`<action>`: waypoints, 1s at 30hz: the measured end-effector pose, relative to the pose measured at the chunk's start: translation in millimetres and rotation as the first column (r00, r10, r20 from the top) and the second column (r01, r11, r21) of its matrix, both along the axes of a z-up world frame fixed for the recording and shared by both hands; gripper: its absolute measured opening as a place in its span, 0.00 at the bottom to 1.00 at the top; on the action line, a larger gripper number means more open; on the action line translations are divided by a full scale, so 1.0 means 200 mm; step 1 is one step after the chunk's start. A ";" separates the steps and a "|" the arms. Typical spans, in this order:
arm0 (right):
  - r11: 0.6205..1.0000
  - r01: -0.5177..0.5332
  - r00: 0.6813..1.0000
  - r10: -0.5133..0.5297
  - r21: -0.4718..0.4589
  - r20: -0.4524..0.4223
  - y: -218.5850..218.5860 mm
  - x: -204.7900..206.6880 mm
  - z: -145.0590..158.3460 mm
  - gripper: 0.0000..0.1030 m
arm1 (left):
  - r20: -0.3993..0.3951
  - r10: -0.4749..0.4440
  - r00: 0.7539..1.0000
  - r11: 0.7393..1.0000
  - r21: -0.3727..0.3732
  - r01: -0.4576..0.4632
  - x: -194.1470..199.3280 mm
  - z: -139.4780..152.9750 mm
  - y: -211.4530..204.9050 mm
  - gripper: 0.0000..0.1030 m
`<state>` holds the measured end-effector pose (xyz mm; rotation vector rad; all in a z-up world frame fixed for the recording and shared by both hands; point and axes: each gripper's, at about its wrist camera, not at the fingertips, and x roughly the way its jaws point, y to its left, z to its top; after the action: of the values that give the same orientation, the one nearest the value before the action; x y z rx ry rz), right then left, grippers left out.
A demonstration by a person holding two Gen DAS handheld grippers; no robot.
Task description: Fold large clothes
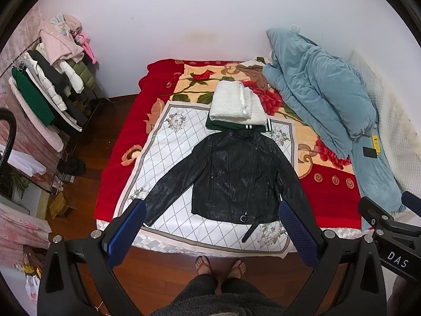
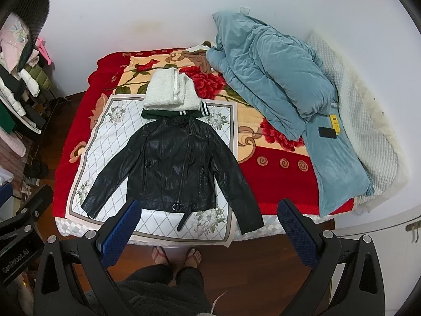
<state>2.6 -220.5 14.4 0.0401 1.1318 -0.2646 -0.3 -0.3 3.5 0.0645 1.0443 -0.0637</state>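
Since nothing is gripped yet, we hold both tongs wide open above the bed's near edge: left gripper (image 1: 211, 226), right gripper (image 2: 208, 225). The jacket (image 1: 234, 173) lies flat, front up, sleeves spread, mid-frame on the white cloth (image 1: 163, 142), prob. as a clean folding base. Folded pile (image 1: 238, 104) sits just above the collar, out of our way.

Black hand-held gripper (image 1: 212, 212) — blue pads (image 1: 300, 233), silver screws — dark fleece.
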 end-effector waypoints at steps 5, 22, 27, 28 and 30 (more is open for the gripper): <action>1.000 -0.010 1.000 0.010 -0.009 0.000 0.04 0.03 0.01 1.00 | -0.001 0.000 1.000 1.000 -0.002 0.000 0.00 0.00 0.00 1.00; 1.000 -0.009 1.000 0.009 -0.013 0.003 0.04 0.04 0.02 1.00 | 0.000 0.001 1.000 1.000 -0.007 -0.001 0.01 0.00 0.00 1.00; 1.000 -0.011 1.000 0.011 -0.013 0.004 0.04 0.04 0.02 1.00 | 0.002 0.000 1.000 1.000 -0.007 0.000 0.01 -0.01 0.00 1.00; 1.000 -0.011 1.000 0.011 -0.013 0.004 0.04 0.03 0.01 1.00 | 0.001 0.000 1.000 1.000 -0.008 0.000 0.01 -0.01 0.00 1.00; 1.000 -0.011 1.000 0.011 -0.015 0.006 0.04 0.04 0.02 1.00 | 0.001 0.000 1.000 1.000 -0.009 0.000 0.02 -0.02 -0.01 1.00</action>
<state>10.2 -212.3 18.8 0.0213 1.1236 -0.2631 3.5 -2.7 -0.4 0.0560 1.0431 -0.0684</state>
